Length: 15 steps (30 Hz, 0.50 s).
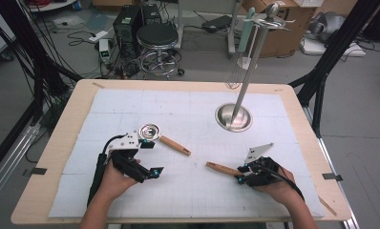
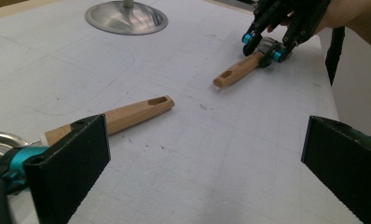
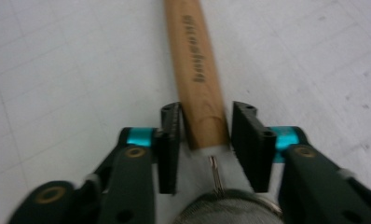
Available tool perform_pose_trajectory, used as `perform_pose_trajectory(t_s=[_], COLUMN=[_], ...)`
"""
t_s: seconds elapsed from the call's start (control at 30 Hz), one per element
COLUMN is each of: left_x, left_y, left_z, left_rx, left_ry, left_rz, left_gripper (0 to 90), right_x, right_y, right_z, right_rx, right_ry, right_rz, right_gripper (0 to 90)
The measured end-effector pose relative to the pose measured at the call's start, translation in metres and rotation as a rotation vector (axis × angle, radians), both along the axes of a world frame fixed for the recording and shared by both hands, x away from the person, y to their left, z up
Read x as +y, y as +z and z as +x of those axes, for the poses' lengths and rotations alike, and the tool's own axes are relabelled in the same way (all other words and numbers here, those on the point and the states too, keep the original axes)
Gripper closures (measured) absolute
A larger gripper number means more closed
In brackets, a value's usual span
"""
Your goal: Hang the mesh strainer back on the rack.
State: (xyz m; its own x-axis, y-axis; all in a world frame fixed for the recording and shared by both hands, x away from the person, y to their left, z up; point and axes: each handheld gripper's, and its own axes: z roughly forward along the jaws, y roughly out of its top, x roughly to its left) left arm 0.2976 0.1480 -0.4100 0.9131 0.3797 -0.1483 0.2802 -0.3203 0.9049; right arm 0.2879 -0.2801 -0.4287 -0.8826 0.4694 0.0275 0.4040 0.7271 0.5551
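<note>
Right gripper (image 3: 206,149) down on the mat (image 1: 193,191), jaws straddling the wooden handle of a small mesh strainer (image 3: 200,79) at its neck; slight gaps either side, so probably not yet clamped. Positioned there likely for balance when lifting toward the utensil stand (image 1: 233,117). Left gripper (image 2: 202,163) wide open, holding nothing, beside a steel ladle (image 1: 152,132) lying nearby.

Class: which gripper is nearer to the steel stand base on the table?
Right. The right gripper sits below the stand base, around a wooden handle; the left gripper lies farther off, across the mat by the ladle.
</note>
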Motion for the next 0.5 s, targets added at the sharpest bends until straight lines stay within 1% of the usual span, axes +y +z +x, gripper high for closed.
perform_pose_trajectory(t_s=[0.03,0.1,0.23,0.37,0.43,0.5], left_x=[0.000,0.001,0.004,0.006,0.006,0.007], left_y=[0.000,0.001,0.002,0.002,0.002,0.003], left_z=[0.000,0.000,0.000,0.000,0.000,-0.001], left_rx=[-0.001,-0.004,-0.003,-0.004,-0.005,-0.007], left_ry=[0.001,0.002,0.009,0.011,0.011,0.013], left_rz=[-0.004,-0.003,-0.004,-0.007,-0.009,-0.011], left_gripper=[1.6,1.6,1.6,1.6,1.6,1.6], right_x=[0.002,0.007,0.018,0.024,0.025,0.026], right_y=[0.000,0.001,0.002,0.003,0.003,0.003], right_z=[0.000,0.001,0.003,0.004,0.005,0.005], right_rx=[-0.008,-0.008,-0.009,-0.003,0.003,0.000], right_ry=[0.008,0.020,0.054,0.069,0.070,0.071], right_rz=[-0.011,-0.020,-0.032,-0.041,-0.038,-0.019], right_gripper=[66.3,66.6,67.1,67.2,66.6,61.7])
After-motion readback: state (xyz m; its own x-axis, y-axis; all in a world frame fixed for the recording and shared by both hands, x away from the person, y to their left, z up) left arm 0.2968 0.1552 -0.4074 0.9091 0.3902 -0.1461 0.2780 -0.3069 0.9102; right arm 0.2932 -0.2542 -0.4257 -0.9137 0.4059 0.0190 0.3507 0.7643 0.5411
